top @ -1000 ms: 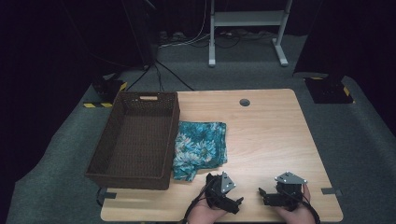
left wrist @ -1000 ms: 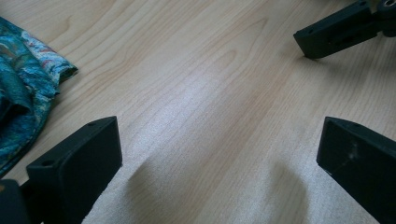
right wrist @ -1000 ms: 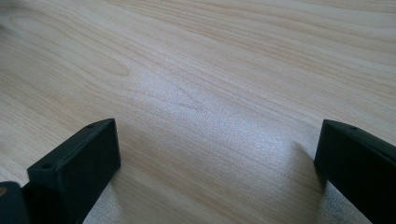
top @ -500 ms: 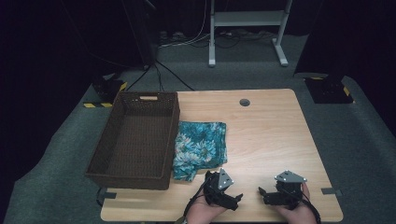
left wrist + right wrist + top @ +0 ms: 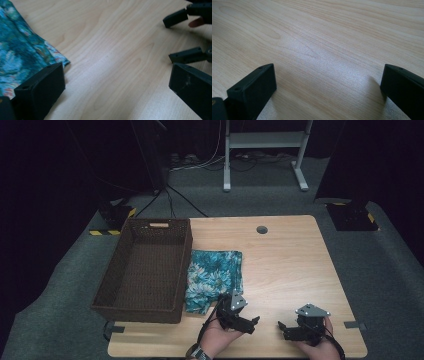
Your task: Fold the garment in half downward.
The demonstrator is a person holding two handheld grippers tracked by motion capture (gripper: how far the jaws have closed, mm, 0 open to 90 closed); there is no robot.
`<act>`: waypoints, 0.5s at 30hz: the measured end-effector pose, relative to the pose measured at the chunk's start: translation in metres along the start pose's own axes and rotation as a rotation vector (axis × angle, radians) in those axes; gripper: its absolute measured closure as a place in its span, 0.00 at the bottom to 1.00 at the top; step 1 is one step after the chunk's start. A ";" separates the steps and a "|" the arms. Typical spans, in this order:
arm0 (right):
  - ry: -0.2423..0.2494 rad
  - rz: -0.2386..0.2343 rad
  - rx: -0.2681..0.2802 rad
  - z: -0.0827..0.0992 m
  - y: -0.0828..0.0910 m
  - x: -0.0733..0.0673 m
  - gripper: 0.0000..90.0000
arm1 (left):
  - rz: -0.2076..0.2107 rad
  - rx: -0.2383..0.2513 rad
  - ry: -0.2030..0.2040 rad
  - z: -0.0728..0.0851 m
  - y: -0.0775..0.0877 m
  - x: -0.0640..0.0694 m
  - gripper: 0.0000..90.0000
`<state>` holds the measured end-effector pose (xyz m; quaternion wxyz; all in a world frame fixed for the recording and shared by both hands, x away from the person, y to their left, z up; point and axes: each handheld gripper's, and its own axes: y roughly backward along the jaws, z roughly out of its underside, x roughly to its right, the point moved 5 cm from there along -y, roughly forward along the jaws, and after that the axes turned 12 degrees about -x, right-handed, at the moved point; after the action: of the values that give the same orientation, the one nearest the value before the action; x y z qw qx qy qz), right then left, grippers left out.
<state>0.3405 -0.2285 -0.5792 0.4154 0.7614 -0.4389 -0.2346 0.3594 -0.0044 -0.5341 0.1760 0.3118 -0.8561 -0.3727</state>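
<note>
Right now my left gripper [image 5: 240, 320] sits wide open and empty at the near edge of the table [image 5: 290, 265], just beside the near corner of the folded floral cloth [image 5: 214, 277]. My right gripper [image 5: 292, 330], equally spread, holds nothing over bare wood.

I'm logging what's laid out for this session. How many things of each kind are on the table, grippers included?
Wicker basket: 1
Folded teal floral cloth: 1
Handheld grippers: 2, the left gripper and the right gripper, both with jaws apart and nothing between them
Total: 4
</note>
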 end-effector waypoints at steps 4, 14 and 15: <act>0.000 0.001 -0.002 0.000 0.000 0.000 0.00 | -0.030 0.000 0.018 -0.005 0.005 -0.010 0.01; 0.003 0.000 -0.002 0.000 0.000 0.000 0.00 | -0.107 0.016 0.078 -0.012 0.013 -0.039 0.02; 0.003 0.000 -0.002 0.000 0.000 0.000 0.00 | -0.111 0.019 0.077 -0.014 0.013 -0.041 0.03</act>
<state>0.3407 -0.2280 -0.5793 0.4168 0.7613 -0.4380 -0.2341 0.3919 0.0221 -0.5173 0.1849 0.3746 -0.8335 -0.3616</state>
